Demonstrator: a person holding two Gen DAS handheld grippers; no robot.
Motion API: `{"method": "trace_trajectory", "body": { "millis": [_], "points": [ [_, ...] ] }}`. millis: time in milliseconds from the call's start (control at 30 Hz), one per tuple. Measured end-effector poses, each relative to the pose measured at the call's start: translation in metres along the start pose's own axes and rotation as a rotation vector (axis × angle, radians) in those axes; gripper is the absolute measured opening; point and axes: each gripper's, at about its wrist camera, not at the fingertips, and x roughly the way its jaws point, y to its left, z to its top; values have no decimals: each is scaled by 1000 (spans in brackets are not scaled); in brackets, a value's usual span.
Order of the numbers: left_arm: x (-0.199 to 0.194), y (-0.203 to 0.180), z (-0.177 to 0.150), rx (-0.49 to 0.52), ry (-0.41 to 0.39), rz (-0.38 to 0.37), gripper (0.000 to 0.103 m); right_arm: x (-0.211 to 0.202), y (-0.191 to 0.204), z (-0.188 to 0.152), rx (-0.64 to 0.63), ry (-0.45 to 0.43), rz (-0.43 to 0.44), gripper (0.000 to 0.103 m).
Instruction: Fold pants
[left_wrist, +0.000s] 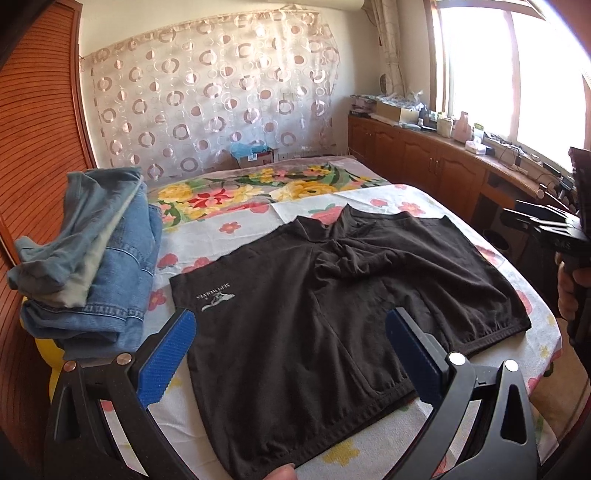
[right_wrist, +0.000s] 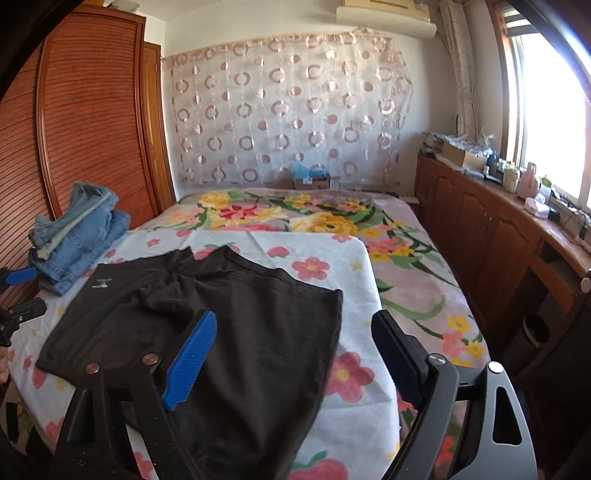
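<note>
The black pants (left_wrist: 332, 288) lay spread flat on a white flowered sheet (left_wrist: 207, 236) at the near end of the bed (right_wrist: 406, 266), with one elastic edge toward the cameras and a small white logo (left_wrist: 216, 297) near their left side. The cloth was bunched into wrinkles around the middle.

The left gripper (left_wrist: 290, 345) hung over the near left part of the pants, its blue-padded fingers (left_wrist: 168, 354) spread wide with nothing gripped between them; the cloth lay flat below them. A fingertip (left_wrist: 282, 472) showed at the bottom edge of that view.

The right gripper (right_wrist: 295, 354) hung over the pants' right side, with its left finger (right_wrist: 192, 358) above the black cloth and the other above the sheet just past the pants' edge. Its fingers stood apart and clamped nothing.

A stack of jeans (left_wrist: 99, 258) sat at the bed's left edge, beside a wooden wardrobe (right_wrist: 92, 110) and apart from the pants. Wooden cabinets (right_wrist: 480, 229) ran under the window (right_wrist: 546, 110) on the right.
</note>
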Motion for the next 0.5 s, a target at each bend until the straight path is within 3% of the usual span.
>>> {"method": "trace_trajectory", "body": {
  "millis": [167, 333, 500],
  "points": [
    [14, -2, -6, -13, 35, -46, 103, 38, -7, 16, 19, 120, 14, 63],
    [25, 2, -9, -31, 61, -60, 103, 63, -16, 33, 68, 205, 60, 52],
    [26, 6, -13, -47, 68, -66, 103, 80, -16, 46, 67, 260, 31, 42]
  ]
}}
